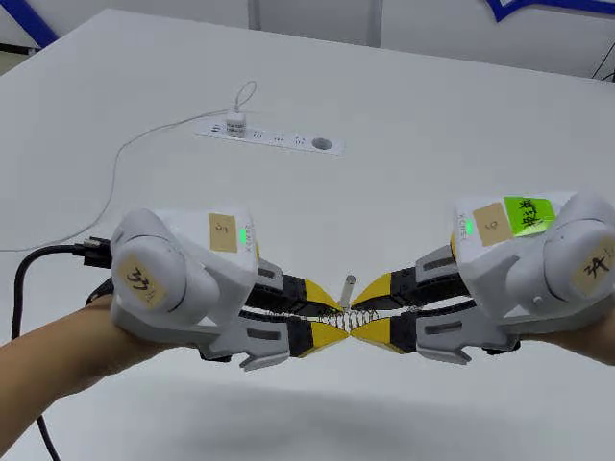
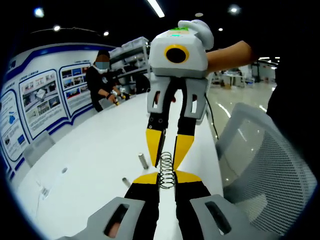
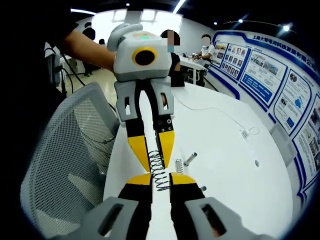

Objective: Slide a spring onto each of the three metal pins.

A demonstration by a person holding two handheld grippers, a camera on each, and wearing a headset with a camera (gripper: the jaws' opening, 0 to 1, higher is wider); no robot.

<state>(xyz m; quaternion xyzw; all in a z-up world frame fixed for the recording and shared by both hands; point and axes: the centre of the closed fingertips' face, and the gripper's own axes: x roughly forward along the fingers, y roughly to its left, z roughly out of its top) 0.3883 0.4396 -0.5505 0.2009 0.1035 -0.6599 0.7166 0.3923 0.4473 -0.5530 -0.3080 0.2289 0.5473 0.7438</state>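
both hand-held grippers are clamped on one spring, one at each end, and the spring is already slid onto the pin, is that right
Not quite. The spring is not on the pin: the left gripper view shows the pin standing bare off to its side. The left hand-held gripper and right hand-held gripper do clamp it, one at each end.

We see a white table (image 1: 404, 115) with a white power strip (image 1: 274, 138) lying far across it. An adapter (image 1: 235, 124) is plugged in near its left end, and a thin white cable (image 1: 114, 182) trails away leftward. A grey mesh chair (image 3: 65, 165) stands beside the table. Blue-framed posters (image 2: 40, 100) line the wall, and a person (image 2: 102, 80) in dark clothes stands near them.
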